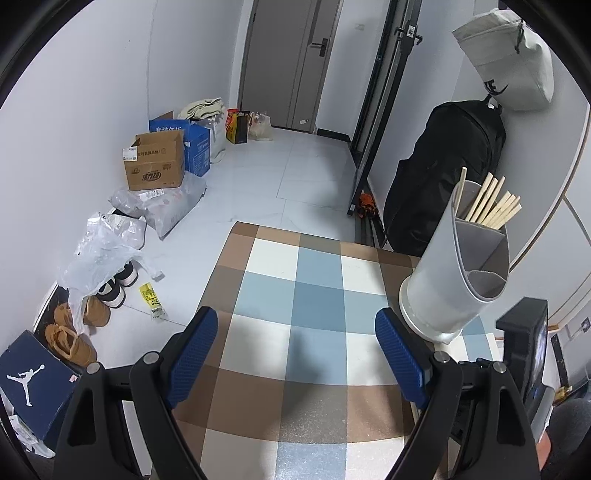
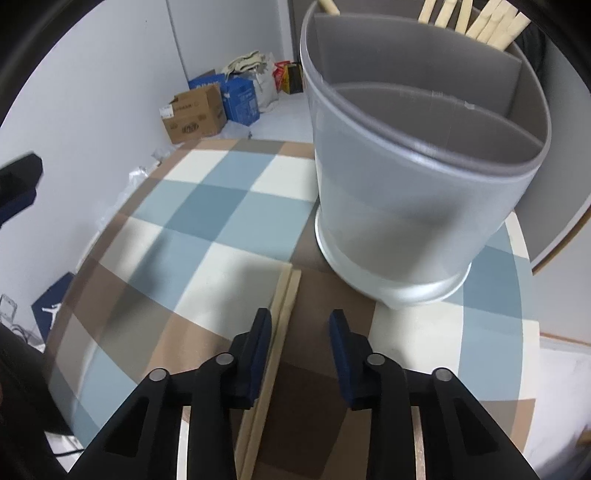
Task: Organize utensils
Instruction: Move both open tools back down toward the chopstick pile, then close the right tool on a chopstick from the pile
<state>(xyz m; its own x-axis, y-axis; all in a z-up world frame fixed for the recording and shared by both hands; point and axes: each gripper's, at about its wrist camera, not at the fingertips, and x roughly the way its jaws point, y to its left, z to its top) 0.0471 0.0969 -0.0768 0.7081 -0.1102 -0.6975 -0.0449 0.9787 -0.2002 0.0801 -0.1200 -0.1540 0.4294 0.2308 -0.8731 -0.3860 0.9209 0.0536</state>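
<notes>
A grey utensil holder (image 1: 448,280) with inner dividers stands on the checked tablecloth (image 1: 295,302) at the right; several wooden chopsticks (image 1: 491,205) stick out of its back compartment. It fills the upper right of the right wrist view (image 2: 413,192), chopsticks (image 2: 491,22) at the top. A pair of wooden chopsticks (image 2: 280,317) lies flat on the cloth. My right gripper (image 2: 300,332) is open, low over them, its left finger beside them. My left gripper (image 1: 295,350) is open and empty above the cloth, left of the holder.
The table's left edge (image 1: 218,266) drops to a white floor with cardboard boxes (image 1: 155,162), plastic bags (image 1: 103,251), shoes (image 1: 74,332) and a shoe box (image 1: 33,380). A black bag (image 1: 443,177) leans behind the holder.
</notes>
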